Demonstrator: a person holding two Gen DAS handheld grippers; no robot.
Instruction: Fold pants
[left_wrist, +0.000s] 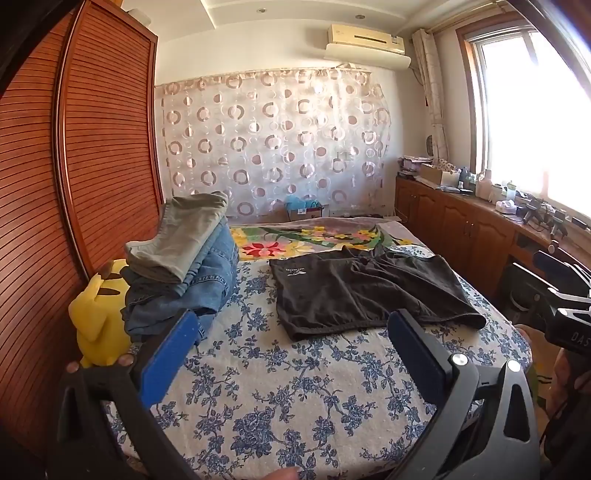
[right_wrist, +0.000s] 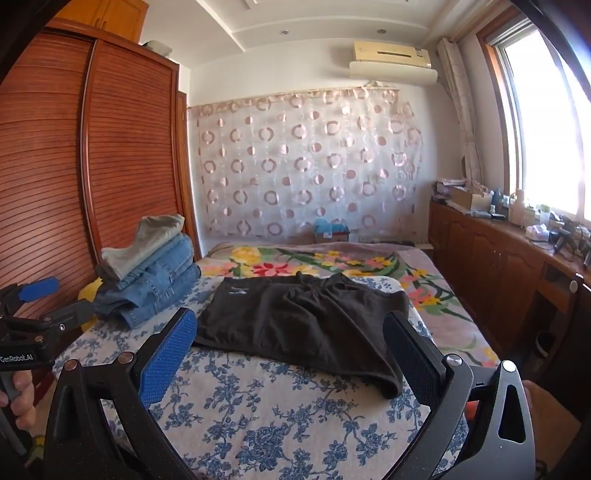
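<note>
Over the near edge of the bed (left_wrist: 258, 398), both hand-held tools hover with nothing in them: the left gripper (left_wrist: 291, 354) has its blue-padded fingers (left_wrist: 166, 362) spread as wide as they go, and the right gripper (right_wrist: 291, 350) is spread just as wide, its pads clear of the cloth. Ahead at twelve o'clock the black pants (left_wrist: 365, 291) lie flat and partly folded on the blue-flowered sheet (a small white logo shows near the far-left corner). At ten o'clock from them sits a stack of folded clothes (left_wrist: 184, 266), grey on top of blue denim, with a yellow plush toy (left_wrist: 98, 314) just beside it against the slatted wooden wardrobe (left_wrist: 92, 147). A bright floral blanket (right_wrist: 332, 260) covers the far half. Wooden cabinets (right_wrist: 491, 254) run along three o'clock beneath the sunlit window (right_wrist: 546, 122); a circle-patterned curtain (left_wrist: 273, 144) hangs on the far wall below an air conditioner (left_wrist: 369, 44).
</note>
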